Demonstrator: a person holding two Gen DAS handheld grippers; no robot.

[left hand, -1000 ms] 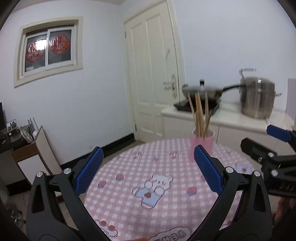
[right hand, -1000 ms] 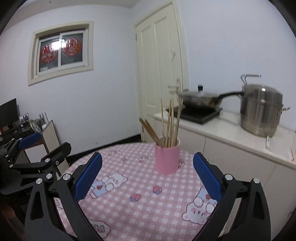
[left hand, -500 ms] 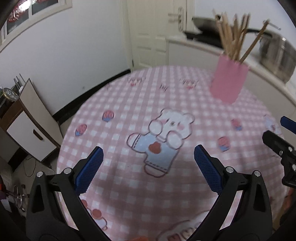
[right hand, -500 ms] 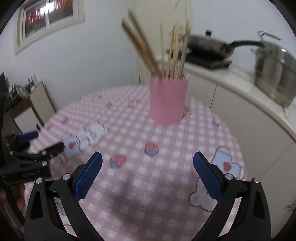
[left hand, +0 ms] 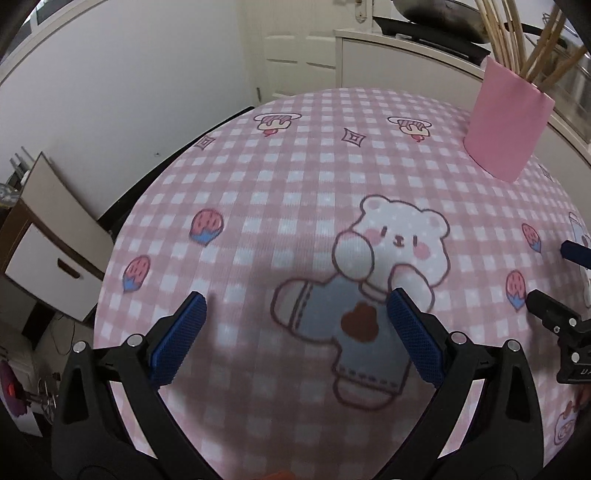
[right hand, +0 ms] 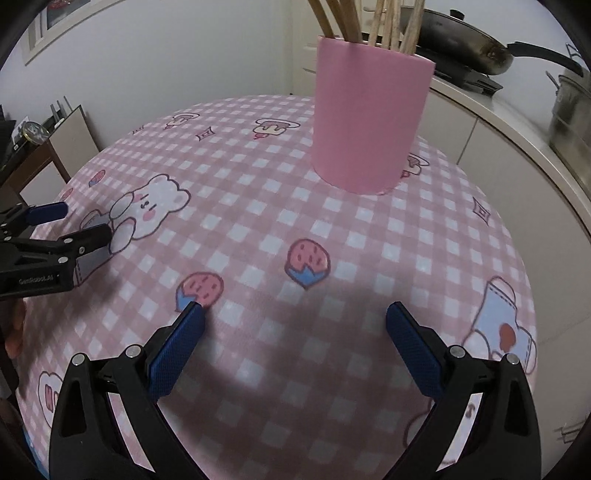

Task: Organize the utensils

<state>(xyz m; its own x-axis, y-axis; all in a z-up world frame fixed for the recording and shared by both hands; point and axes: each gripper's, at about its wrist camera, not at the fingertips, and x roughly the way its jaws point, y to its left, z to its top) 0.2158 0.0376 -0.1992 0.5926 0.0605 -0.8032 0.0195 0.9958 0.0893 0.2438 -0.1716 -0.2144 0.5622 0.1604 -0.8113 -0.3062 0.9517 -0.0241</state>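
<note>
A pink cup (right hand: 369, 122) holding several wooden chopsticks (right hand: 388, 22) stands upright on the round table with a pink checked cloth (right hand: 258, 229). It also shows at the far right of the left wrist view (left hand: 506, 118). My right gripper (right hand: 293, 314) is open and empty, low over the cloth in front of the cup. My left gripper (left hand: 295, 302) is open and empty over the bear print (left hand: 391, 243), to the left of the cup. Each gripper shows at the edge of the other's view.
A white counter (right hand: 498, 122) behind the table carries a frying pan (right hand: 465, 40) and a steel pot (right hand: 572, 110). A door (left hand: 295, 40) is at the back. A low cabinet (left hand: 40, 236) stands on the floor left of the table.
Both grippers have tilted down and moved closer to the table. The right one has come nearer the pink cup. Both stayed open.
</note>
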